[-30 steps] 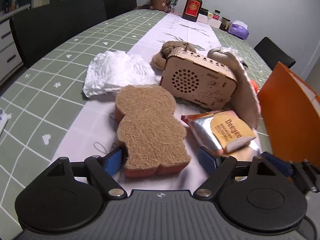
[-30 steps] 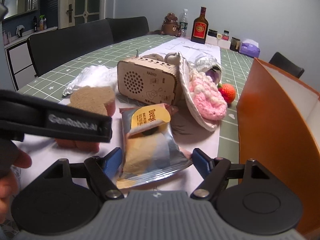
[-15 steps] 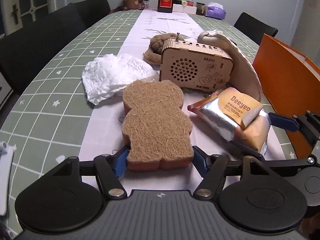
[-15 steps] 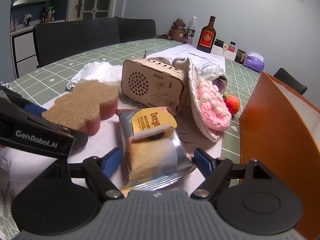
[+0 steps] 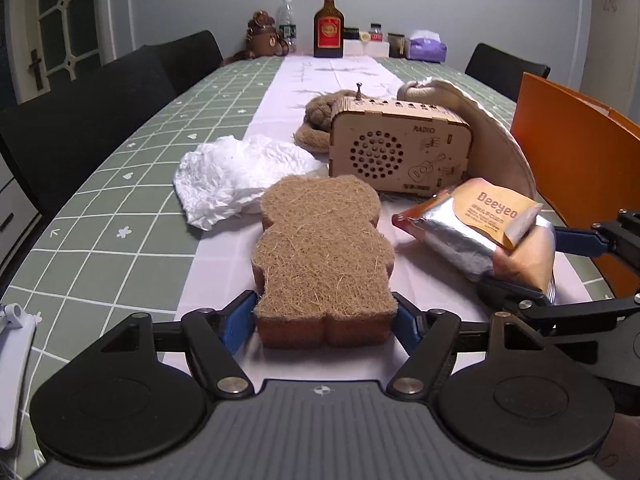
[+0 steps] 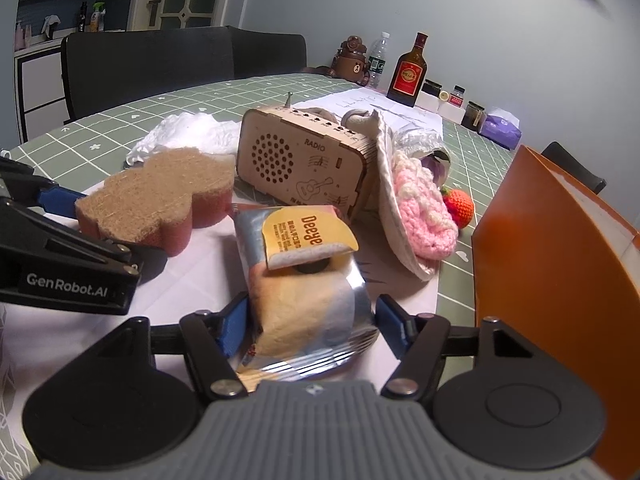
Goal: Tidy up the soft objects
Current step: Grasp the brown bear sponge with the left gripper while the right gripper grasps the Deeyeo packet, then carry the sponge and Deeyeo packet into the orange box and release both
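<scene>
Now both tools grip — left tool (image 5: 325, 316) clamps sponge (image 5: 324, 256), right tool (image 6: 310, 322) closing on bread packet (image 6: 300, 280).

My bear-shaped brown fibre sponge (image 5: 324, 248) lies flat on the white runner, beside a silver foil-wrapped bread packet (image 6: 304, 276), tilted up.

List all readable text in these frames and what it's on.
"RADIO": on the front of the wooden radio box, beside the speaker holes.
"Deeyeo": on the yellow label of the foil snack packet; the smaller lines under it are too small to read.
"GenRobot.AI": on the side of the left gripper, seen from the right wrist.
Red label on the brown bottle: too blurred to read.
Small jars at the far end: labels unreadable.
</scene>
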A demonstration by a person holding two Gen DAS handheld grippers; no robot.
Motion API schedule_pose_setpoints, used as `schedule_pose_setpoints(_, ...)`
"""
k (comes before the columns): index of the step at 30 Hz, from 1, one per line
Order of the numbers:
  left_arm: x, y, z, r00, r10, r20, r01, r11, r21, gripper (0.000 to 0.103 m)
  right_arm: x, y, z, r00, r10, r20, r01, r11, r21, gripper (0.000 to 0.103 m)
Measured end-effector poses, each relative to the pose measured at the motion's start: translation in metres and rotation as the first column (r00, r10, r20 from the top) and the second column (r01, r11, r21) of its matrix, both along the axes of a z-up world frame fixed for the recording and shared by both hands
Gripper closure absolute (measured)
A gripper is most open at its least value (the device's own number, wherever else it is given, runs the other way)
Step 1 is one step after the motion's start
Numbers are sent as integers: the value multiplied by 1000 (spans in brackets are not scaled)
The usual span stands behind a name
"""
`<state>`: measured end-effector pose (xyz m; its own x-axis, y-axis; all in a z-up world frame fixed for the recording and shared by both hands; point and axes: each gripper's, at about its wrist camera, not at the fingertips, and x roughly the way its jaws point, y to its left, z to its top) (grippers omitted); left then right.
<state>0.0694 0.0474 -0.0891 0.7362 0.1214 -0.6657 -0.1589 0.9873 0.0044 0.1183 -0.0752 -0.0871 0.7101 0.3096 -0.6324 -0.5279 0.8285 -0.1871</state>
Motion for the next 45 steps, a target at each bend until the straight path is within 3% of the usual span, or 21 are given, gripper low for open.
schedule_pose_setpoints(1, -2, 1, -1, 1000, -4, 14, 4, 1000, -1, 28, 0, 0, 0, 1000, -2, -1, 2, 1000, 2, 38)
schedule_pose_setpoints(6, -10, 2, -2, 999, -20, 49, 20, 1000, -3, 31, -2, -2, 4, 1000, -21, -12, 21, 1000, 24, 47)
schedule_pose_setpoints(14, -24, 6, 12, 995, -42, 90, 44, 999, -26, 34, -15, -6, 16, 999, -36, -12, 36, 998, 50, 51)
schedule_pose_setpoints(27, -47, -5, 69, 976, -131, 173, 147, 986, -83, 34, -43, -38, 91, 996, -48, 71, 38, 990, 139, 51)
schedule_pose_setpoints(35, -31, -38, 113, 939, -238, 250, 263, 962, -75, 34, -33, -81, 135, 993, -99, 69, 87, 982, 168, 51)
schedule_pose_setpoints(45, 27, -105, 151, 874, -416, 251, 445, 893, -68, 34, -1, -155, 157, 970, -238, 48, 233, 968, 96, 51)
